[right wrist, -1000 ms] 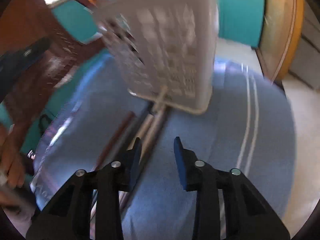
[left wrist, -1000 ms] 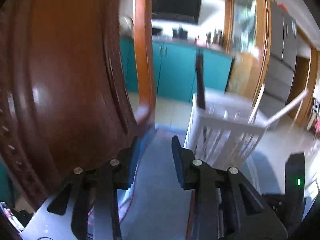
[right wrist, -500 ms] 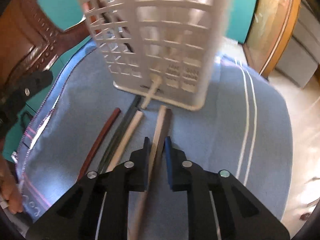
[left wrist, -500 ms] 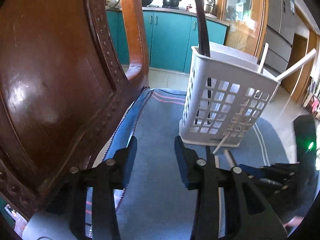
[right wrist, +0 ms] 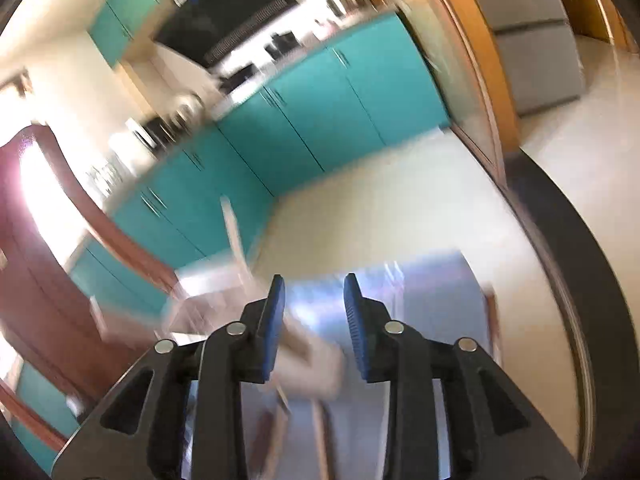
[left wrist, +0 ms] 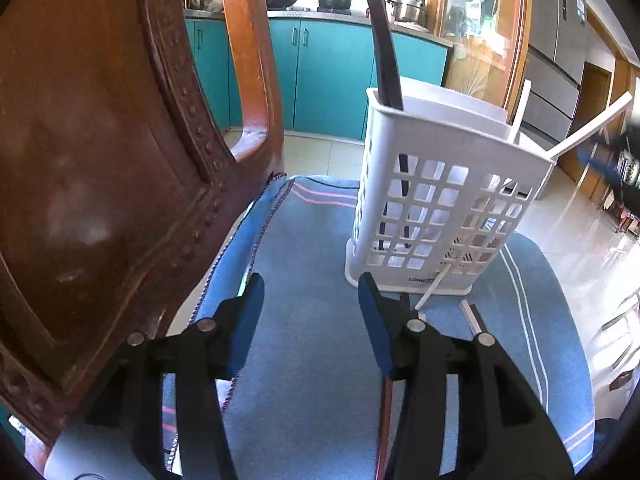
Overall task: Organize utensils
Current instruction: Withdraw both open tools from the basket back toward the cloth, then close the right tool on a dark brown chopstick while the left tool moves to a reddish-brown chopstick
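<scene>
Two grippers: both have jaws opening right now, nothing pinched in either as far as I can see.
Left gripper (left wrist: pixel 311 312): spread wide over the blue cloth (left wrist: pixel 308 280), low and just in front of the white slotted utensil basket (left wrist: pixel 436 200).
Right gripper (right wrist: pixel 314 312): pads apart, view badly smeared, pale blurry sticks below it but none visibly between the pads.
Where the utensils are: dark chopstick (left wrist: pixel 384 60) and two white chopsticks (left wrist: pixel 588 128) stand in the basket; more chopsticks (left wrist: pixel 470 316) lie on the cloth by its base.
Doing it well: I'd grab one loose stick near its middle, tip it upright, then drop it through the open top without knocking the light basket.
Left view only: sharp look at the basket, the wooden chair (left wrist: pixel 100 160) and the loose sticks.
Right view only: mostly teal cabinets (right wrist: pixel 320 112) and floor, too blurred for detail.
</scene>
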Tool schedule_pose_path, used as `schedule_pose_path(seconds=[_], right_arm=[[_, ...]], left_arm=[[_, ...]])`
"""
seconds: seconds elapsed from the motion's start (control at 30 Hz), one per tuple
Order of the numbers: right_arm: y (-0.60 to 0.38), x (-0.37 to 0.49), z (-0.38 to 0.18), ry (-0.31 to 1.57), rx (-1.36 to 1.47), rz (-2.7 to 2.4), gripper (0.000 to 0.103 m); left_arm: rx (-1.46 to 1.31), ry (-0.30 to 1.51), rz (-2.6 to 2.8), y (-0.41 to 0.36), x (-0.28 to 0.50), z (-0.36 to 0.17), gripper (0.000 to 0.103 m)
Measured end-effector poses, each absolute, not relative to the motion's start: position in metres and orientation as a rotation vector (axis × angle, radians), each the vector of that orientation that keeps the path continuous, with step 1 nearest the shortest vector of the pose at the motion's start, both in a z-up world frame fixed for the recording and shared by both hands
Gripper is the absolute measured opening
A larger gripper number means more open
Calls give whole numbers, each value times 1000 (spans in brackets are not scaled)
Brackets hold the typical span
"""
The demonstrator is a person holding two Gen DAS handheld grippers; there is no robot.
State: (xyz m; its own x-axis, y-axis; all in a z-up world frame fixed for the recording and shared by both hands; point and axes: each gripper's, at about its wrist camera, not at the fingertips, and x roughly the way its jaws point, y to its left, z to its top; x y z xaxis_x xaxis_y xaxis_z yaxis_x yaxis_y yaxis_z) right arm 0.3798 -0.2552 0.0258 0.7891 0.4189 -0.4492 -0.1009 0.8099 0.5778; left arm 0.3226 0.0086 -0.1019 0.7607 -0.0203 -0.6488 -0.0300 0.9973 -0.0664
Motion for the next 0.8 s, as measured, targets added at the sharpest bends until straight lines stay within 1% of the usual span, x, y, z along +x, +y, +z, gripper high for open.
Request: schedule_pose_path(seconds=[0.03,0.07,0.1,0.23,0.27,0.3,0.33,0.4,0.6,0.8], right_arm=[[-247,394,33,589,556,351,35],[-236,406,38,585,541,402,43],[-224,415,41,585,514,431,47],[-186,438,38,642,370,430,48],[-181,442,34,654,371,451,38],[-180,443,33,658,375,457,18],[-178,445,30,662,370,453,10],[-180,447,28,654,383,462,9],[-216,420,43,580,475,454,9],[-245,398,72,389,573,457,9]], left_arm=[[-72,714,7,8,324,-103,50],[-72,720,11,8,325,-105,51],[-73,725,13,9,326,-106,51],[-63,746,17,8,331,-112,51],[-58,751,17,8,332,-114,51],[-53,757,17,7,334,-115,51],[-49,763,17,6,337,-117,51],[-47,775,17,3,341,-120,52],[-35,806,-13,-10,347,-127,52],[-5,813,-14,-18,350,-132,53]])
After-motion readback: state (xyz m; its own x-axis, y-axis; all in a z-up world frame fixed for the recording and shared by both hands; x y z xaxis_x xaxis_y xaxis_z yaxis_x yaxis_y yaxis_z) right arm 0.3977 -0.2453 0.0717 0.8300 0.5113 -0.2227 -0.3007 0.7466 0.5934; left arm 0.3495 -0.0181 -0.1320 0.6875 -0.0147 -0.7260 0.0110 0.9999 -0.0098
